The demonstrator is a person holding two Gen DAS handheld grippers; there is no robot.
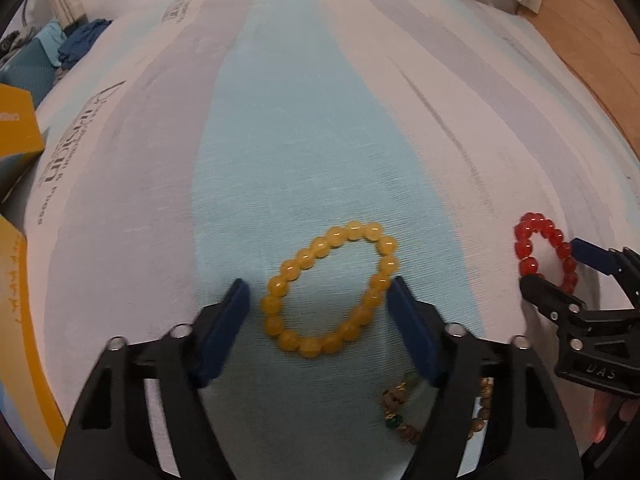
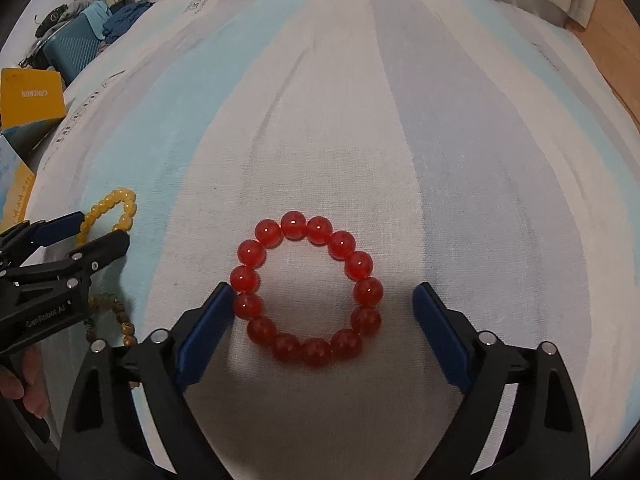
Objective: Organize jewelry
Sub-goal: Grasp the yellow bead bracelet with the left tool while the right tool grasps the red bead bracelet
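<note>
A yellow bead bracelet [image 1: 330,290] lies flat on the striped cloth [image 1: 300,120], between the open fingers of my left gripper [image 1: 320,296]. A red bead bracelet [image 2: 306,288] lies flat between the open fingers of my right gripper [image 2: 324,300]; the left pad [image 2: 208,328] touches its beads. A brown and green bead bracelet [image 1: 400,408] lies under the left gripper's right finger, partly hidden. In the left wrist view the right gripper [image 1: 556,276] stands around the red bracelet [image 1: 536,240]. In the right wrist view the left gripper [image 2: 100,228] stands around the yellow bracelet [image 2: 112,210].
Yellow cardboard boxes [image 1: 16,128] stand at the cloth's left edge, also in the right wrist view [image 2: 32,96]. A teal case and blue clothes [image 2: 80,40] lie at the far left. Wooden floor [image 1: 592,40] shows at the far right beyond the cloth's edge.
</note>
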